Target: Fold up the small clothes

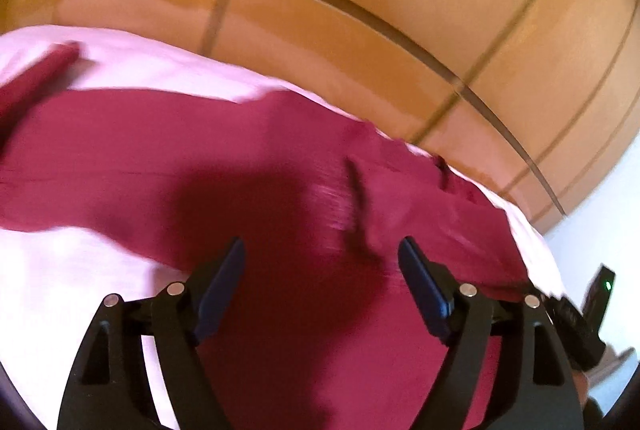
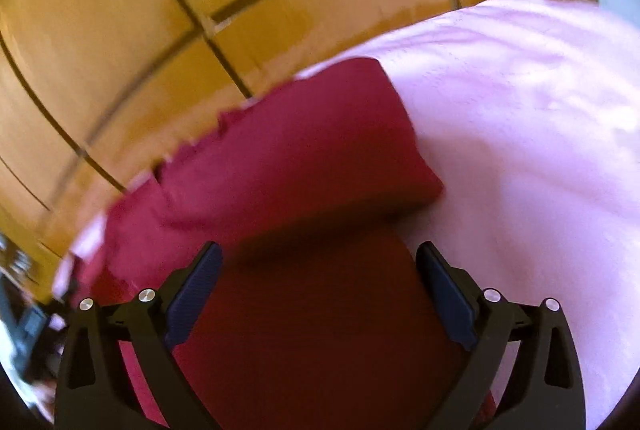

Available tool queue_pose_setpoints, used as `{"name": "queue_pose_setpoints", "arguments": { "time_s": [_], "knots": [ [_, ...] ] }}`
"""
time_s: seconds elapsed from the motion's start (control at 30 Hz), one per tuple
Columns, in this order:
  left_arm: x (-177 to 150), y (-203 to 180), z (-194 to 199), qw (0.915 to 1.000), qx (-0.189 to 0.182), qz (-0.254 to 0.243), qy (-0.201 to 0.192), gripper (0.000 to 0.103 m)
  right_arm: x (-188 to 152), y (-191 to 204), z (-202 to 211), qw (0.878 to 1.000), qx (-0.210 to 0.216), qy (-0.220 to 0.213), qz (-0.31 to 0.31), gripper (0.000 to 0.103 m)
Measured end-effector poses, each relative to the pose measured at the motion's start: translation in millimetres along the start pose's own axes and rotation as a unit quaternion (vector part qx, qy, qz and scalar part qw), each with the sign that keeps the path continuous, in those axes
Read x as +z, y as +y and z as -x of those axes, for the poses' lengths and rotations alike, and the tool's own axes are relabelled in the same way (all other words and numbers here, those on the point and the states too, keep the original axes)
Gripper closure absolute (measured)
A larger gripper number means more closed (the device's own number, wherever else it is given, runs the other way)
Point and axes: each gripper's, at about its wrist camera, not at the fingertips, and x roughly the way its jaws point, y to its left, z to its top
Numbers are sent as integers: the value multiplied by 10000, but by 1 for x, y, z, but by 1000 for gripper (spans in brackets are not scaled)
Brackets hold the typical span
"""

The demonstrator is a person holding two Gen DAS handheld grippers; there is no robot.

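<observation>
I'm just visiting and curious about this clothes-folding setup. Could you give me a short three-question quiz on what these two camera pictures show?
1. True or false: the left gripper has its jaws open.
2. What colour is the cloth garment below both grippers?
3. The garment lies on: A) a pale pink sheet B) bare floor C) a basket

Key: 1 true. 2 dark red. 3 A. The right gripper is open too; wooden panels stand behind.
</observation>
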Motion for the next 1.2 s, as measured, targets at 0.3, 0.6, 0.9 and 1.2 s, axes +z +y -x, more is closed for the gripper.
{"name": "queue_pose_setpoints", "arguments": {
  "time_s": [0.3,0.6,0.9,1.2],
  "knots": [
    [33,114,63,9770,1672,1014,-849,19,-29,24,-12,9854,-1265,244,1112,4],
    [83,140,33,9614,2712,-104,-448,18,-31,25,-17,9842,-1343,234,1128,4],
    [91,167,3,9479,3170,-316,-8,80,-32,25,-18,9843,-1356,209,1114,3],
    [99,141,51,9642,2483,-133,-920,97,-32,27,-19,9842,-1358,201,1119,3]
  ]
}}
